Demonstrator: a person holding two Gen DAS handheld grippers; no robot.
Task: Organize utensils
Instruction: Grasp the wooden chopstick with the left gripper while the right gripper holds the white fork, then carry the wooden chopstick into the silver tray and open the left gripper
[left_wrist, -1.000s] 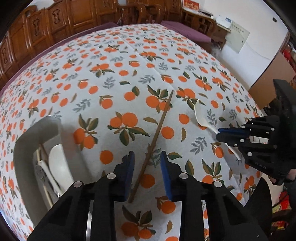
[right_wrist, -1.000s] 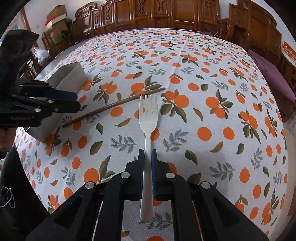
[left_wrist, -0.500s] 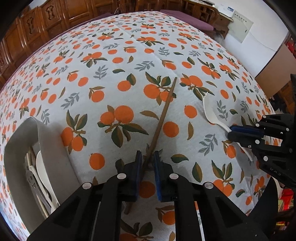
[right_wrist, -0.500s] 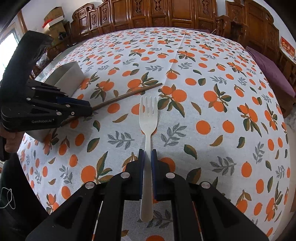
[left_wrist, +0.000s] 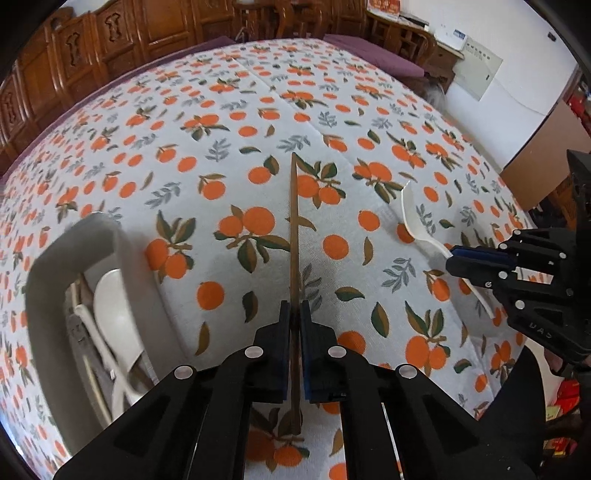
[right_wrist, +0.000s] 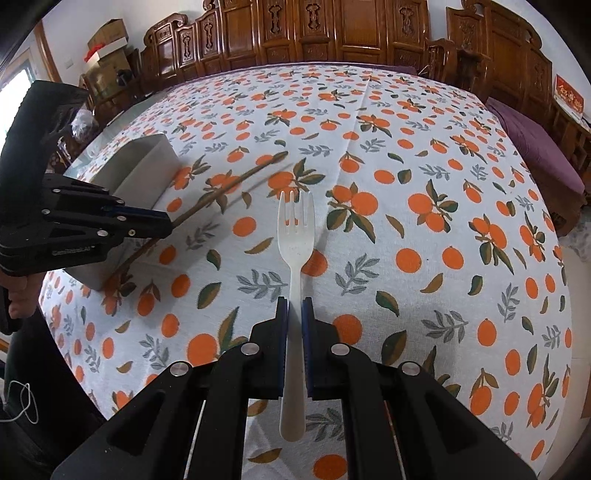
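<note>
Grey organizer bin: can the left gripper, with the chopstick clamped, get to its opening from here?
Probably yes. The bin sits just left of the left gripper, its top open; nothing stands between, though utensils already lie inside.

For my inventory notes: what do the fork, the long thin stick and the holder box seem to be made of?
Fork: probably plastic, matte off-white with faint specks. Stick: likely wood or bamboo, plain brown, apparently a chopstick. Holder box: smooth pale grey with rounded corners, perhaps plastic; hard to tell.

I work in a home dining room: my table wears an orange-print cloth (right_wrist: 406, 184), ringed by carved wooden chairs (right_wrist: 332, 33) and stacked boxes (right_wrist: 107, 37).
</note>
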